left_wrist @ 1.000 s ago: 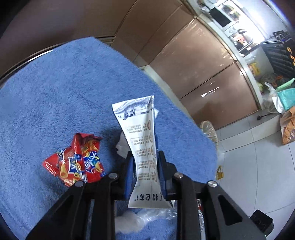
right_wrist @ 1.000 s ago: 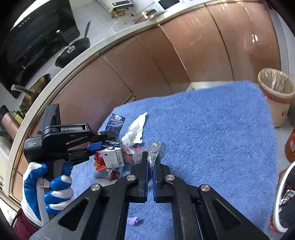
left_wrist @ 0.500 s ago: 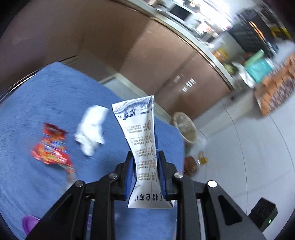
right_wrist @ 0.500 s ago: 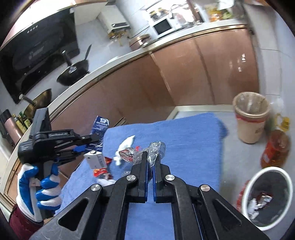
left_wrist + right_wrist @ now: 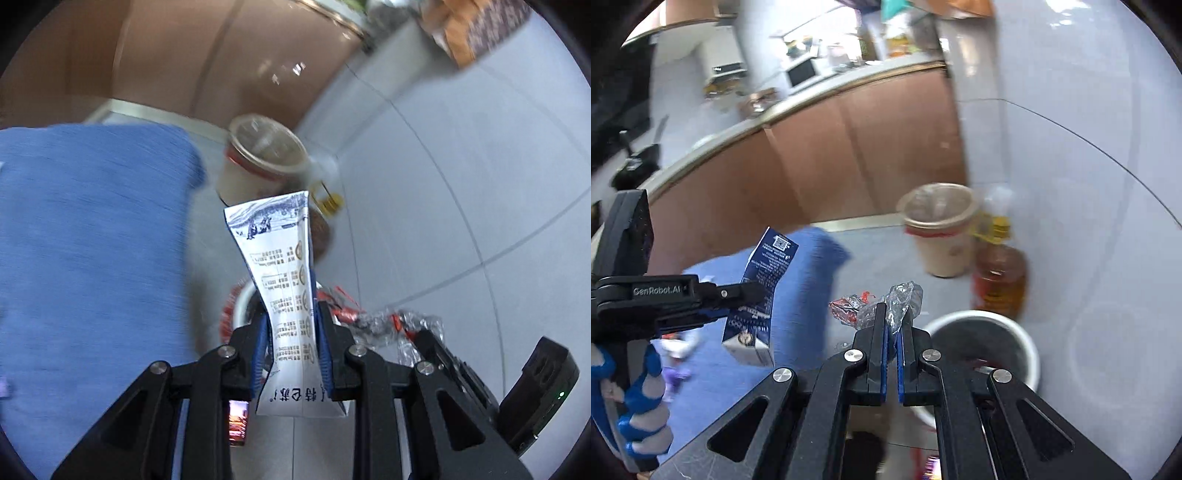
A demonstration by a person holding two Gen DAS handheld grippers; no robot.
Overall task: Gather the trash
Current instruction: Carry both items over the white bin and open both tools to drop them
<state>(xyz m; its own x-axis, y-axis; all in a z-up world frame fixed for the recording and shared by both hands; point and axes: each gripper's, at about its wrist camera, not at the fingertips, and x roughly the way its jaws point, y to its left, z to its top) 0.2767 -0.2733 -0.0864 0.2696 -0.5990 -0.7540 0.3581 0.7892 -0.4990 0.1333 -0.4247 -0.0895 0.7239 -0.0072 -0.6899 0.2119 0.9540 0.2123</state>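
My left gripper (image 5: 291,325) is shut on a crushed white and blue milk carton (image 5: 282,266), held off the table's right edge above the floor. The carton also shows in the right wrist view (image 5: 761,291), with the left gripper (image 5: 753,291) at the left. My right gripper (image 5: 894,325) is shut on a clear plastic wrapper with red print (image 5: 882,302), held above a white-rimmed waste bin (image 5: 990,325). The wrapper shows in the left wrist view (image 5: 384,323) to the right of the carton. The bin (image 5: 236,306) is mostly hidden behind the carton there.
The table under a blue towel (image 5: 88,236) lies left. A beige lined bin (image 5: 942,229) stands on the grey tiled floor by brown cabinets (image 5: 849,147), with an amber oil bottle (image 5: 999,280) beside it. Purple and white scraps (image 5: 677,369) lie on the towel.
Both grippers have swung right, off the towel and out over the floor, each keeping its item. The white-rimmed bin now sits under the right gripper. The views are motion-blurred.
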